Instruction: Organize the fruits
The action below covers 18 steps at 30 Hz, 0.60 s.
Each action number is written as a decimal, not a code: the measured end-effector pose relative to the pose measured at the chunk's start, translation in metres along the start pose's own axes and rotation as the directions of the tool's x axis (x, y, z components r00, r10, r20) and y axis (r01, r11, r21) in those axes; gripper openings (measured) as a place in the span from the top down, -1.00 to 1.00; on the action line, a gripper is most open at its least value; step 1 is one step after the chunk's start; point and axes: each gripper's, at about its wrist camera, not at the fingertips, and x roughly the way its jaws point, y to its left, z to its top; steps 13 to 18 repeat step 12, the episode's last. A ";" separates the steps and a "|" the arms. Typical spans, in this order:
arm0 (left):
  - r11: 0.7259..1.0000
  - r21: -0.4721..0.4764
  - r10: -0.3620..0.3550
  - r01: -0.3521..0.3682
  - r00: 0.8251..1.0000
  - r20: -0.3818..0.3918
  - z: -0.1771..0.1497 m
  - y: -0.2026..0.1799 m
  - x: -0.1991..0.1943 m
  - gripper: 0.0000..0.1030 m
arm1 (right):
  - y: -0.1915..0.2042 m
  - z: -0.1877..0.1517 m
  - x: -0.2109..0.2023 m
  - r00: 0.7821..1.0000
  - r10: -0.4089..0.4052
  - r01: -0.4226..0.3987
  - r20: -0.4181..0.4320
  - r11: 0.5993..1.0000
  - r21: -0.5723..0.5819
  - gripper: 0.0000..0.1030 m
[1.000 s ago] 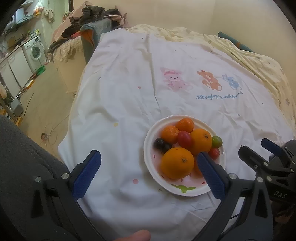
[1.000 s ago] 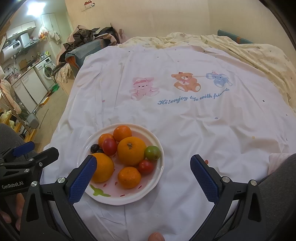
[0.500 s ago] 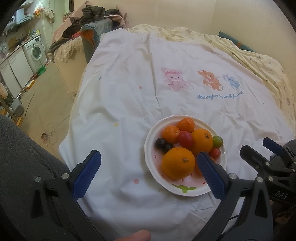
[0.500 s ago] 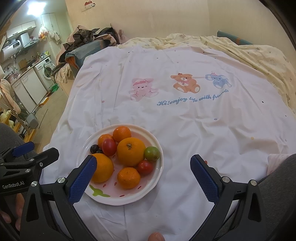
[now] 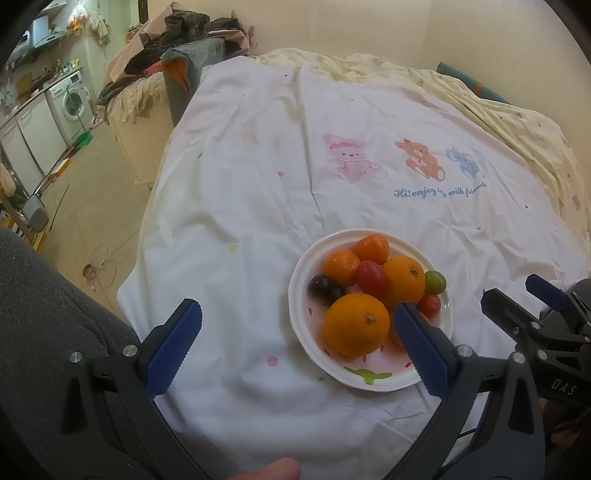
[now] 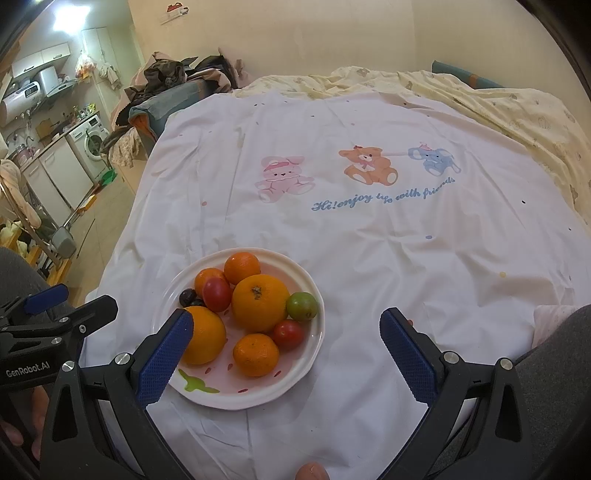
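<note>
A white plate (image 5: pixel 300 295) (image 6: pixel 306 369) sits on a white printed sheet and holds several fruits: two large oranges (image 5: pixel 356 324) (image 6: pixel 260 302), smaller tangerines (image 6: pixel 255 354), red tomatoes (image 5: pixel 371 277) (image 6: pixel 288 333), a green one (image 6: pixel 302 305) and dark grapes (image 5: pixel 320 285). My left gripper (image 5: pixel 297 339) is open and empty, its right finger over the plate's near right side. My right gripper (image 6: pixel 286 350) is open and empty, its left finger in front of an orange. Each gripper shows in the other's view.
The white sheet (image 6: pixel 369 229) with cartoon animals covers a bed; a yellowish blanket (image 6: pixel 498 96) lies at the back right. Clothes are piled (image 5: pixel 184 33) at the far left. The bed's left edge drops to a floor with a washing machine (image 5: pixel 72 99).
Both views have shifted very slightly; the plate sits a touch lower and nearer. Both grippers stay open and empty.
</note>
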 end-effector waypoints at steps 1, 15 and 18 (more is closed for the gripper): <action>1.000 0.000 0.000 0.000 1.000 -0.001 0.000 0.000 0.000 -0.99 | 0.000 0.000 0.000 1.000 0.000 0.000 -0.001 1.000 0.000 -1.00; 1.000 0.000 -0.003 0.003 1.000 0.001 -0.002 0.001 0.000 -0.99 | 0.001 -0.001 0.000 1.000 0.000 0.000 0.000 1.000 -0.001 -1.00; 1.000 0.000 -0.003 0.003 1.000 0.001 -0.002 0.001 0.000 -0.99 | 0.001 -0.001 0.000 1.000 0.000 0.000 0.000 1.000 -0.001 -1.00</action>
